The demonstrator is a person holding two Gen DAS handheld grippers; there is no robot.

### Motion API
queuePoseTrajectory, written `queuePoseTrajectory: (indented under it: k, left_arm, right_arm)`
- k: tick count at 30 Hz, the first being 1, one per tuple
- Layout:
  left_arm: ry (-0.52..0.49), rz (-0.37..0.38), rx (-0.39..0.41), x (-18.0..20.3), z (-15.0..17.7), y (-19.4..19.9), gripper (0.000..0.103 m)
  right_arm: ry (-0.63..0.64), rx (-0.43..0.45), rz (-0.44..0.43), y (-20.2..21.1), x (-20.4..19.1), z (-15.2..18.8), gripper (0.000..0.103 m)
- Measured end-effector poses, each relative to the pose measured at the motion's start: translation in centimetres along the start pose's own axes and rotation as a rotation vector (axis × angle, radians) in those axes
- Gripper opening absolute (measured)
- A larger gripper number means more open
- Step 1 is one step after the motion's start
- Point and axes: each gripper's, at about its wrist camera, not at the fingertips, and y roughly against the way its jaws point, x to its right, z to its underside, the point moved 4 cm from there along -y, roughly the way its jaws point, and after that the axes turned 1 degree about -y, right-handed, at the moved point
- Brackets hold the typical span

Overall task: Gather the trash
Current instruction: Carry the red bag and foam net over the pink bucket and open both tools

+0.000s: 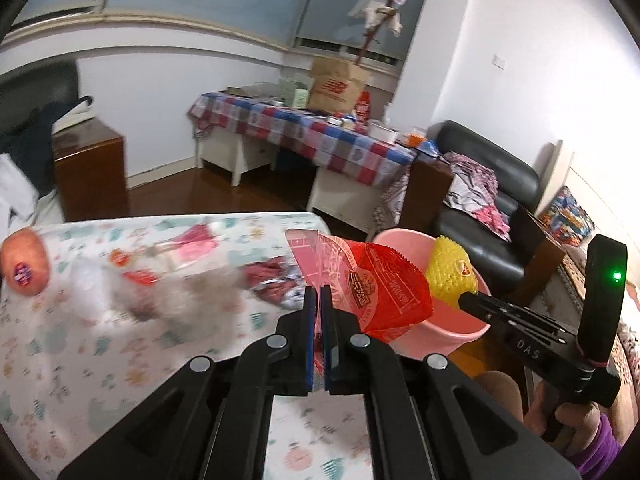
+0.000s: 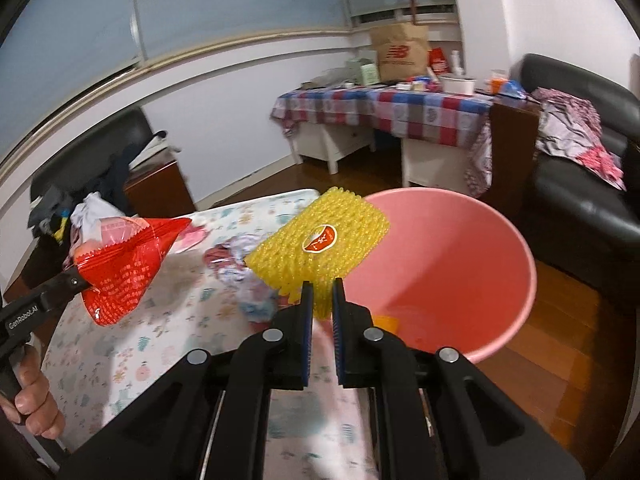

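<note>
Left wrist view: I see my left gripper [image 1: 319, 294] clenched on a red wrapper [image 1: 372, 292], held beside the pink bin [image 1: 460, 330] at the table [image 1: 60, 360] edge. My right gripper [image 2: 322, 292] grasps a yellow foam net [image 2: 320, 240] at the bin's rim. A crumpled wrapper [image 1: 276, 282] lies on the table.

Apple [image 1: 25, 261] with a small sticker, on the patterned tablecloth [image 1: 60, 360] at the near table's far left. Far side of the room: long table under a checked cloth [image 2: 400, 106], crowded with boxes and small containers; brown paper bag [image 2: 400, 54] stands on it. Black sofa [image 2: 580, 200] at right, with crumpled patterned fabric [image 2: 576, 136] lying on it. Brown wooden cabinet [image 1: 90, 168] at left, against the white wall. Dark wooden floor [image 2: 560, 320] between.
</note>
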Motion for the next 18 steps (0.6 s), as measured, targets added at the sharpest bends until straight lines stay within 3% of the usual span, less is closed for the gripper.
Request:
queuePoseTrajectory:
  k: [10, 18]
  left_arm:
    - [-0.058, 0.092, -0.048, 6.3, -1.3, -4.7, 0.002]
    - [-0.108, 0.107, -0.096, 9.7, -1.1, -8.4, 0.002]
  right_arm:
    - [-0.063, 0.007, 0.074, 0.3, 4.5, 0.6, 0.009]
    - [-0.093, -0.016, 0.114, -0.2, 6.7, 1.1, 0.009]
